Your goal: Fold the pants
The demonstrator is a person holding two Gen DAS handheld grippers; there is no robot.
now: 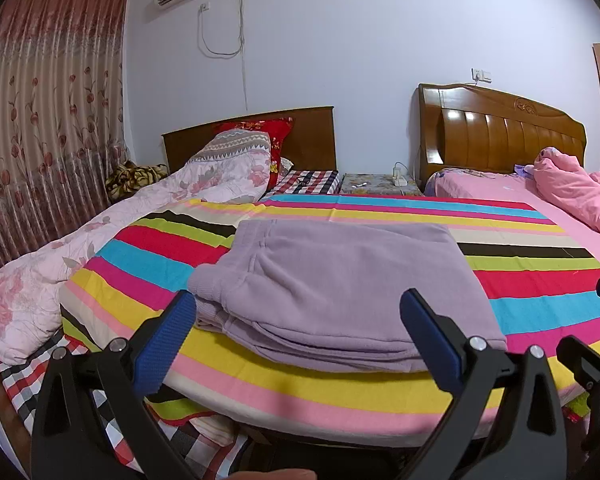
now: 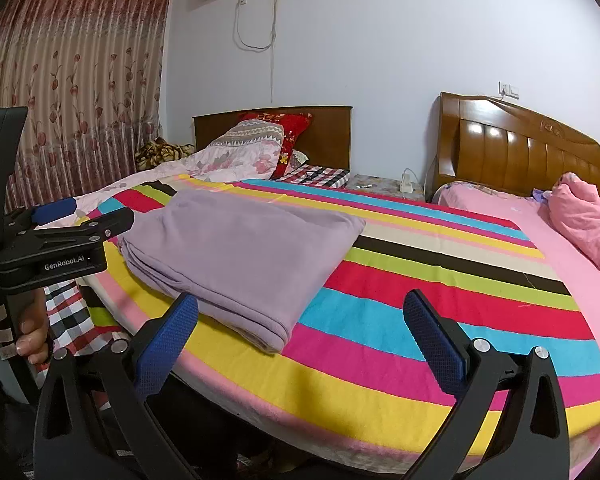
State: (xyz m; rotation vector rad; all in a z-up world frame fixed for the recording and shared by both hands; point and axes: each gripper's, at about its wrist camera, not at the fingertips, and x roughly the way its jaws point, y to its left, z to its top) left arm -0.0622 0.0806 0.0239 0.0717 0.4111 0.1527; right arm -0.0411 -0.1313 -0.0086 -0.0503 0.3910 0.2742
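Note:
Lilac pants [image 1: 340,280] lie folded into a flat stack on the striped blanket [image 1: 540,276], near the bed's front edge. My left gripper [image 1: 300,300] is open and empty, just in front of the stack, its blue fingers either side of it without touching. In the right wrist view the folded pants [image 2: 240,256] lie left of centre. My right gripper [image 2: 300,304] is open and empty, over the blanket [image 2: 420,320] to the right of the stack's near corner. The left gripper [image 2: 84,216] also shows at the left edge of that view.
A floral quilt [image 1: 100,248] is heaped along the left of the bed. A pink duvet [image 1: 572,188] lies on the second bed at the right. A nightstand [image 1: 376,184] stands between the headboards. Curtains [image 1: 48,120] hang at the left.

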